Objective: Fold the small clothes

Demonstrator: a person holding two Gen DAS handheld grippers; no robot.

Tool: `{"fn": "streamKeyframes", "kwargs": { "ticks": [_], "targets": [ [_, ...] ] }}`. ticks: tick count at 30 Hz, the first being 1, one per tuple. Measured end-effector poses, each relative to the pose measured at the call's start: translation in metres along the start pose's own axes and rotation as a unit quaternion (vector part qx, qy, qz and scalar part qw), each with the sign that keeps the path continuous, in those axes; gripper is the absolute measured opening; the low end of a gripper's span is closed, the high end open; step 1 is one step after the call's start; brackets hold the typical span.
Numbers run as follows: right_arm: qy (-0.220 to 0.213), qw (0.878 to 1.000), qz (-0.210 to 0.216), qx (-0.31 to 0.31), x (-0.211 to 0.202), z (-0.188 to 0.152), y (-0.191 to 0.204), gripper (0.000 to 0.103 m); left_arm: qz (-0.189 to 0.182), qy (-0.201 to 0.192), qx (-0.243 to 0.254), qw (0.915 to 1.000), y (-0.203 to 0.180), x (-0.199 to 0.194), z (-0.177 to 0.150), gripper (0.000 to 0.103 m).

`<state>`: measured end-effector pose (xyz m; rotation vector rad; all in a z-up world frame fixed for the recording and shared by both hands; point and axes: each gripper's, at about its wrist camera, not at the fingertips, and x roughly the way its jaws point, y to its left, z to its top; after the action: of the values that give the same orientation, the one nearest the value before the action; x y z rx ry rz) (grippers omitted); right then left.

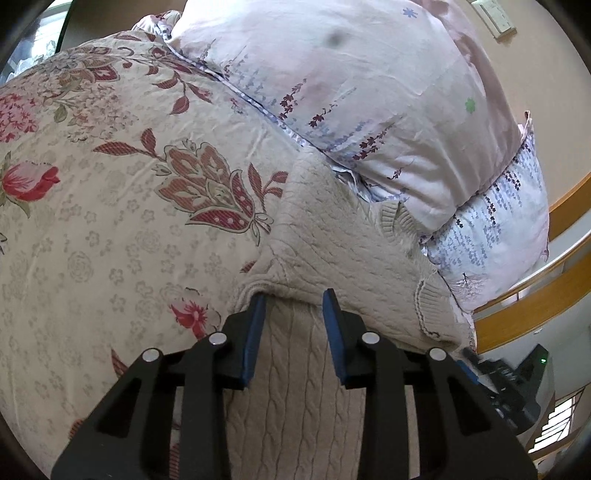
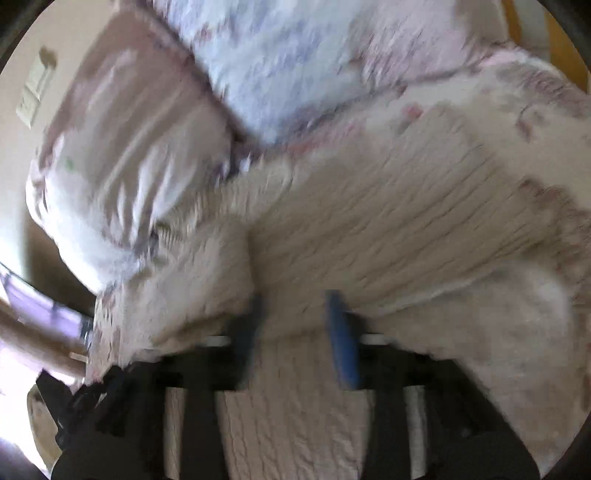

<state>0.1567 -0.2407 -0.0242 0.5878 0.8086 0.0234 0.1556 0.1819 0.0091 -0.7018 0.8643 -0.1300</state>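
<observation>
A cream cable-knit sweater (image 1: pixel 332 236) lies on a floral bedspread (image 1: pixel 110 221), up against two pillows. My left gripper (image 1: pixel 293 299) is open, its blue-padded fingers (image 1: pixel 255 332) spread over a folded edge of the knit, with cloth running between them. In the right wrist view, which is motion-blurred, the same sweater (image 2: pixel 388 221) fills the middle. My right gripper (image 2: pixel 295 299) is open, its fingers (image 2: pixel 343 339) standing apart at the sweater's near edge, with knit cloth between and below them.
A pale pink floral pillow (image 1: pixel 351 81) rests on a white and blue one (image 1: pixel 498 229) just beyond the sweater. A wooden bed rail (image 1: pixel 535 314) curves at the right. A wall switch (image 1: pixel 498 18) is at the top right.
</observation>
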Motion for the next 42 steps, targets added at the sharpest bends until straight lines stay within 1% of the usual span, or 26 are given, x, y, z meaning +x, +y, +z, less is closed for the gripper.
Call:
{"fn": "streamKeyframes", "kwargs": {
  "ticks": [2,4,6,7,8,9,10,12,14,16,17,18,19,21,23,24,25,26,27,29,31,32,33,35,39,42],
  "targets": [
    [-0.027,0.999,-0.024,-0.039,-0.009,0.004,0.006,0.056,0.000,0.000,0.000,1.0000,0.000,0.000,0.000,0.033],
    [-0.045,0.989,-0.051,-0.134,-0.013,0.001,0.028,0.056,0.001,0.000,0.002,1.0000,0.000,0.000,0.000,0.034],
    [-0.061,0.960,-0.068,-0.265,-0.015,-0.015,0.061,0.056,0.002,0.001,0.003,1.0000,0.000,0.001,0.000,0.035],
    [-0.068,0.940,-0.071,-0.328,-0.016,-0.027,0.077,0.056,0.002,0.001,0.004,1.0000,-0.001,0.001,0.000,0.035],
    [-0.077,0.911,-0.080,-0.396,-0.014,-0.042,0.094,0.056,0.003,0.001,0.004,1.0000,-0.001,0.001,0.000,0.035],
    [-0.081,0.892,-0.085,-0.437,-0.012,-0.051,0.104,0.056,0.003,0.001,0.005,1.0000,-0.002,0.001,0.000,0.036],
    [-0.083,0.864,-0.087,-0.490,-0.009,-0.066,0.117,0.056,0.003,0.001,0.005,1.0000,-0.002,0.001,0.000,0.036],
    [-0.073,0.833,-0.083,-0.543,-0.001,-0.082,0.131,0.055,0.002,0.001,0.004,1.0000,-0.002,0.001,0.000,0.036],
    [-0.064,0.808,-0.087,-0.579,0.012,-0.092,0.142,0.055,0.000,0.002,0.001,1.0000,-0.002,0.001,0.001,0.036],
    [-0.059,0.793,-0.105,-0.597,0.026,-0.097,0.147,0.054,-0.003,0.003,-0.002,1.0000,-0.001,0.001,0.001,0.036],
    [-0.057,0.790,-0.114,-0.599,0.034,-0.095,0.147,0.035,-0.004,0.003,-0.003,1.0000,-0.001,0.002,0.002,0.036],
    [-0.051,0.794,-0.120,-0.594,0.041,-0.091,0.148,0.009,-0.004,0.003,-0.004,1.0000,0.000,0.001,0.001,0.036],
    [-0.037,0.811,-0.120,-0.571,0.047,-0.082,0.146,0.008,-0.005,0.003,-0.004,1.0000,0.000,0.001,0.001,0.036],
    [-0.030,0.865,-0.084,-0.493,0.040,-0.058,0.133,0.007,-0.005,0.003,-0.003,1.0000,0.000,0.001,0.001,0.036],
    [-0.045,0.902,-0.069,-0.423,0.027,-0.039,0.118,0.007,-0.006,0.004,-0.002,1.0000,0.001,0.001,0.002,0.036],
    [-0.055,0.930,-0.053,-0.358,0.013,-0.023,0.102,0.007,-0.006,0.004,-0.002,1.0000,0.001,0.001,0.001,0.036],
    [-0.060,0.948,-0.039,-0.310,0.005,-0.012,0.089,0.007,-0.006,0.003,-0.002,1.0000,0.001,0.001,0.001,0.036],
    [-0.061,0.969,-0.019,-0.238,-0.005,0.001,0.067,0.007,-0.006,0.003,-0.003,1.0000,0.000,0.001,0.001,0.036],
    [-0.056,0.984,0.000,-0.169,-0.012,0.010,0.043,0.008,-0.006,0.003,-0.002,1.0000,0.000,0.001,0.001,0.036],
    [-0.036,0.996,0.023,-0.083,-0.017,0.020,0.008,0.009,-0.006,0.003,-0.002,1.0000,0.000,0.001,0.001,0.036],
    [-0.006,0.999,0.042,-0.023,-0.016,0.022,-0.019,0.019,-0.006,0.004,-0.002,1.0000,0.000,0.001,0.001,0.036],
    [0.006,0.999,0.052,0.004,-0.014,0.024,-0.030,0.039,-0.006,0.005,-0.001,1.0000,0.001,0.001,0.001,0.036],
    [0.015,0.997,0.063,0.028,-0.012,0.025,-0.040,0.050,-0.006,0.005,-0.001,1.0000,0.000,0.001,0.001,0.036],
    [0.025,0.994,0.080,0.074,-0.010,0.027,-0.057,0.050,-0.006,0.004,-0.002,1.0000,0.001,0.001,0.001,0.036],
    [0.044,0.988,0.085,0.118,-0.001,0.027,-0.072,0.050,-0.006,0.005,-0.003,1.0000,0.001,0.001,0.001,0.036],
    [0.041,0.986,0.095,0.134,0.003,0.030,-0.076,0.049,-0.005,0.005,-0.002,1.0000,0.000,0.001,0.001,0.036]
  ]
}}
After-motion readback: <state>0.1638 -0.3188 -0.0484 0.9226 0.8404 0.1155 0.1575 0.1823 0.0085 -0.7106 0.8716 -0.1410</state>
